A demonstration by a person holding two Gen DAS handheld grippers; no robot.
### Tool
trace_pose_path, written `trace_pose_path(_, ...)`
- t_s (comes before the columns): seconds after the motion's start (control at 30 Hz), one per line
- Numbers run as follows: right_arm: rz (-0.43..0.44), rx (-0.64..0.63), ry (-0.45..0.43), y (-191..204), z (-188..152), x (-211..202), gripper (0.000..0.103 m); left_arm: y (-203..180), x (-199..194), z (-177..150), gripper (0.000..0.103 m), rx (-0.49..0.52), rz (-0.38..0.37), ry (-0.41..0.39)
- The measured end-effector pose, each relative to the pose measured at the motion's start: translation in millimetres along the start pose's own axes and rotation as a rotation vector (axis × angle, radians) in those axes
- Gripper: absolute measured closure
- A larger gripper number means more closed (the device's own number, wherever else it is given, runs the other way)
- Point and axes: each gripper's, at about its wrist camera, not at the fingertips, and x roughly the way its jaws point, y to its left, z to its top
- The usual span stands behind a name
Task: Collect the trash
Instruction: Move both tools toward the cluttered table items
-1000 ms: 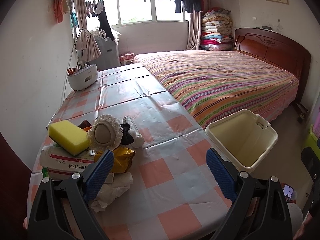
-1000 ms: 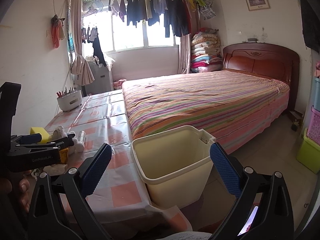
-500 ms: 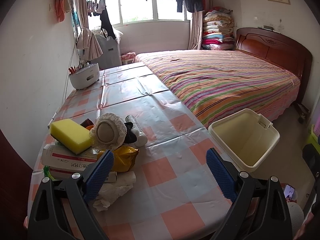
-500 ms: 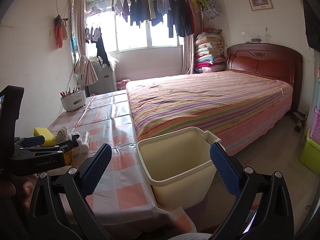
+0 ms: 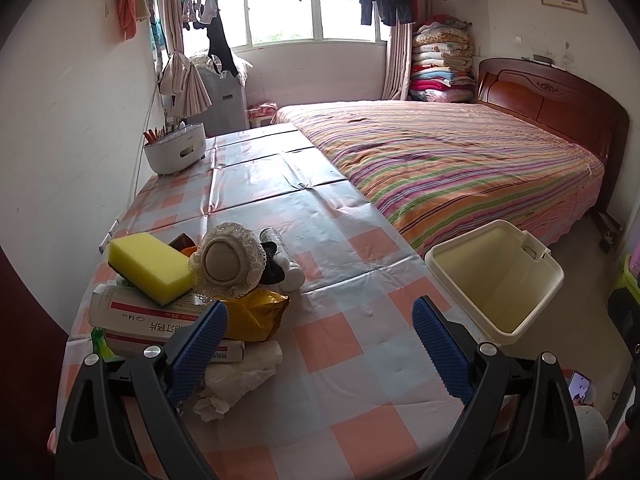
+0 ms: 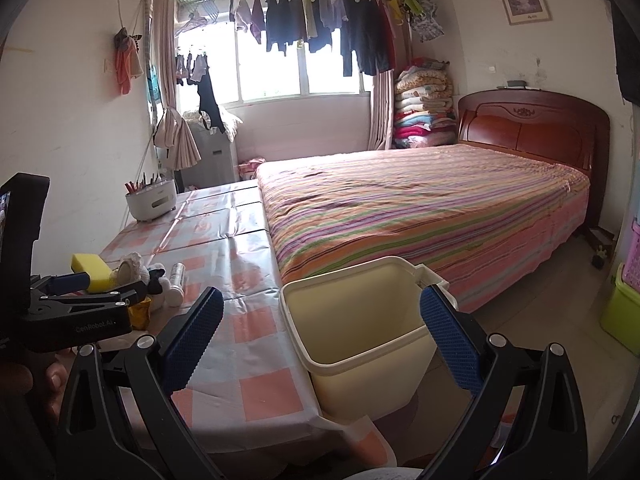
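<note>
Left gripper (image 5: 320, 344): jaws apart, empty, above the near table (image 5: 352, 432) edge.
Right gripper (image 6: 320, 340): jaws apart, empty, facing the open bin (image 6: 360, 344).
Trash pile (image 5: 208, 292): on the table, just ahead and left of the left gripper; crumpled tissue (image 5: 236, 380) and yellow wrapper (image 5: 256, 316) nearest, beside the left pad.
Other pile items: yellow sponge (image 5: 148, 264), medicine box (image 5: 140, 316), white tube (image 5: 284, 256) with its long axis pointing away.
Bin location: off the table's right edge, right of the pile.
Nearer arm: left, in my judgement; the pile lies well to the right gripper's left.
</note>
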Motion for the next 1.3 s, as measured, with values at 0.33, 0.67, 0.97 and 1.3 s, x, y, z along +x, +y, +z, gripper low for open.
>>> trace_pose_path(0.33,0.017,-0.023,-0.009,10,7,0,0.006,8,-3,0,0.012,-0.021,0.013,-0.010)
trace_pose_path(0.67,0.043,-0.046,-0.005,19,11,5,0.006,16,-2,0,0.012,-0.033,0.029,-0.004)
trace_pose_path(0.97,0.059,-0.060,-0.005,26,13,9,0.006,23,-3,0,0.012,-0.042,0.048,-0.007)
trace_pose_path(1.3,0.082,-0.086,-0.011,38,17,13,0.006,40,-5,-1,0.012,-0.077,0.099,-0.014)
